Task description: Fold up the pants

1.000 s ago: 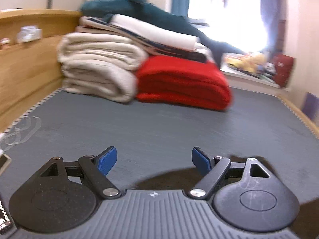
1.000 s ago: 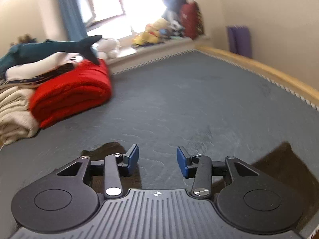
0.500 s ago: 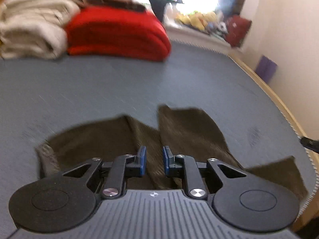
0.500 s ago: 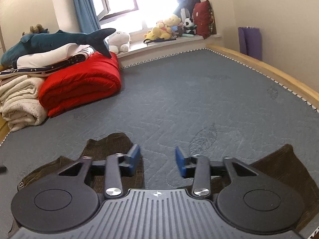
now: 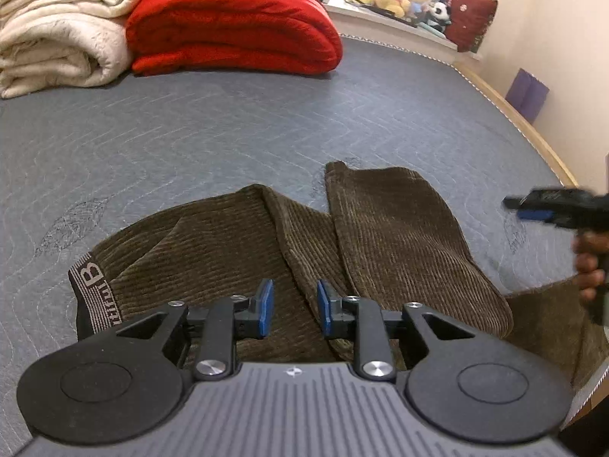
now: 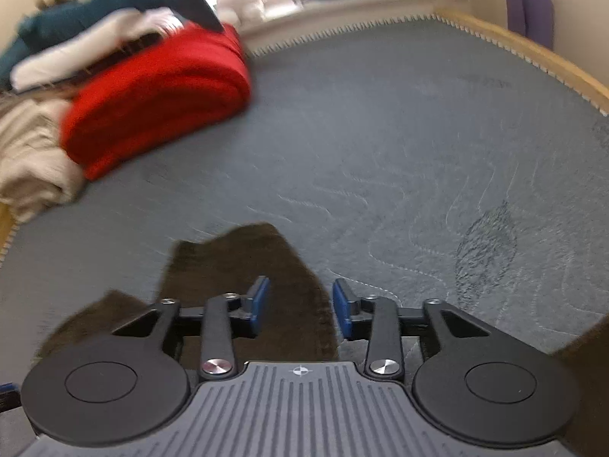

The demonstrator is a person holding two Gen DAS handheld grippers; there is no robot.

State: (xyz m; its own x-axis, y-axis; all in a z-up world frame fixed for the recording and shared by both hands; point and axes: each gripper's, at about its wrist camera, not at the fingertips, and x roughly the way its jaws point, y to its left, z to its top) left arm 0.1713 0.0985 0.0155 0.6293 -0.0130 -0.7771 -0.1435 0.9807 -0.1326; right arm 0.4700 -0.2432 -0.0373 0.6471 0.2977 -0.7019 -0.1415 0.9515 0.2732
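**Corduroy bunched under both grippers, neither yet gripping**

Brown corduroy pants (image 5: pixel 266 251) were seen crumpled on the grey quilted mattress (image 5: pixel 228 133), the waistband (image 5: pixel 93 289) lying at about eight o'clock in the left wrist view and one leg (image 5: pixel 399 236) doubled back toward one o'clock. The left gripper (image 5: pixel 292 306) was held just above the ridge between the legs; its jaws had just been opening to a narrow gap, with cloth below them but nothing pinched. The right gripper (image 6: pixel 300 306) was poised over a leg's edge, its jaws likewise freshly opened to a moderate gap and empty.

A closure here would probably catch several overlapped layers at once, so that the tangle would be lifted rather than spread. With the right view blurred, the edge at twelve o'clock could be missed and only mattress fabric nipped. The red blanket (image 5: pixel 232 26) at eleven o'clock was judged well clear.
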